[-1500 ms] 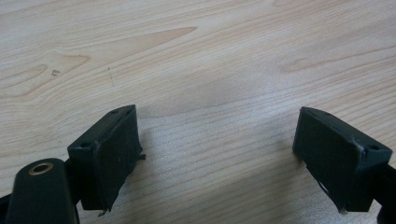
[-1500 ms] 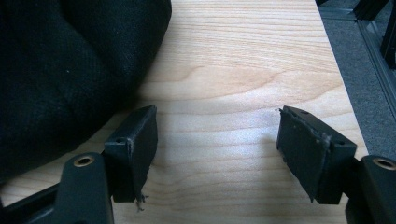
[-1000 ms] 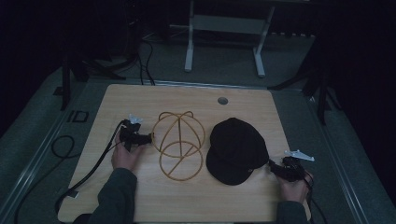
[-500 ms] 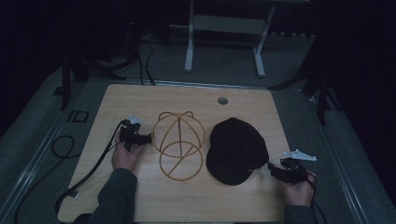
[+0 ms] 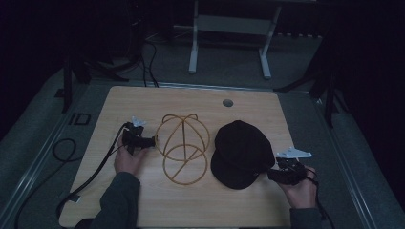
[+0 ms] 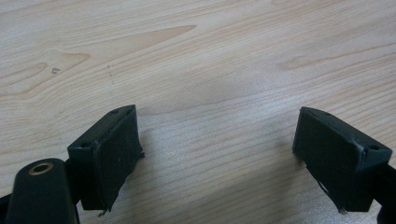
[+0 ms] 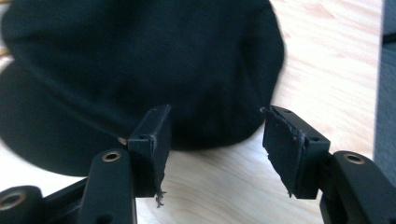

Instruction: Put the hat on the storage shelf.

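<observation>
Grey sleeves [image 5: 117, 200]; each black gripper [image 5: 142, 141] has blocky black jaws, brass-ringed screw holes, trailing black cable [image 5: 90, 176].

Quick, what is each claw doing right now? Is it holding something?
Left claw: open, holding nothing, over the table.
Right claw: open, holding nothing, close to the black cap.

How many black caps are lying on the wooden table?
1. The black fabric cap lies on the right half of the light wooden table, beside the golden wire cap-shaped frame, just ahead of the right claw.
</observation>
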The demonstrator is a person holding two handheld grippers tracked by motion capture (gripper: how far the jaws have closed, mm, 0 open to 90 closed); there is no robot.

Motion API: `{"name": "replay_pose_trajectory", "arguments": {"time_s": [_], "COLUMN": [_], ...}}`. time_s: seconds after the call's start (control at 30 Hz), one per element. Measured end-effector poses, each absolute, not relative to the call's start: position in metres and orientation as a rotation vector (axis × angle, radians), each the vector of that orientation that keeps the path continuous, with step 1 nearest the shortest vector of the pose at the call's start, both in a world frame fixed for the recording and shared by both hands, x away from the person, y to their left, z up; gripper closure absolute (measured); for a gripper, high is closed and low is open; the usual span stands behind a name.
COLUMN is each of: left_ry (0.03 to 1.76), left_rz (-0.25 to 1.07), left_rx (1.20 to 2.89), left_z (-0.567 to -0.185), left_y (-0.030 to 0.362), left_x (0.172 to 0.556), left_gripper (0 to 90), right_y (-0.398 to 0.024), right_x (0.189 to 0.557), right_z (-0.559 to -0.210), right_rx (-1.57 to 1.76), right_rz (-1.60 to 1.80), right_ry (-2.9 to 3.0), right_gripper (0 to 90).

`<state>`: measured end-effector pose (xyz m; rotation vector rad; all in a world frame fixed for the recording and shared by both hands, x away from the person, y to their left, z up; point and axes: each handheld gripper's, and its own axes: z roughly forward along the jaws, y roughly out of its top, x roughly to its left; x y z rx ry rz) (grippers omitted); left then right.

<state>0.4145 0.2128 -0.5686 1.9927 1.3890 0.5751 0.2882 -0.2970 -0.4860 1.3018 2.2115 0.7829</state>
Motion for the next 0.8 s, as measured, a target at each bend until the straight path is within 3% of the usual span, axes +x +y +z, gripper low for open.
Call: {"name": "replay_pose_trajectory", "arguments": {"time_s": [0.4, 0.5, 0.63, 0.8], "left_ry": [1.389, 1.389, 1.389, 1.389], "left_rz": [0.575, 0.575, 0.575, 0.575], "left_rx": [1.992, 1.992, 1.992, 1.992], "left_z": [-0.569, -0.569, -0.569, -0.569], "left_y": [0.213, 0.213, 0.213, 0.213], "left_x": [0.414, 0.414, 0.414, 0.414], "left_gripper": [14.3, 14.3, 14.3, 14.3], "right_y": [-0.248, -0.237, -0.223, -0.206], "right_x": [0.298, 0.299, 0.301, 0.304], "right_z": [-0.475, -0.475, -0.475, -0.476], "right_rx": [1.115, 1.073, 1.037, 0.985], "right_rz": [0.797, 0.802, 0.823, 0.811], "right_ry": [2.358, 2.406, 2.461, 2.504], "right_gripper": [41.3, 50.5, 53.2, 49.6]}}
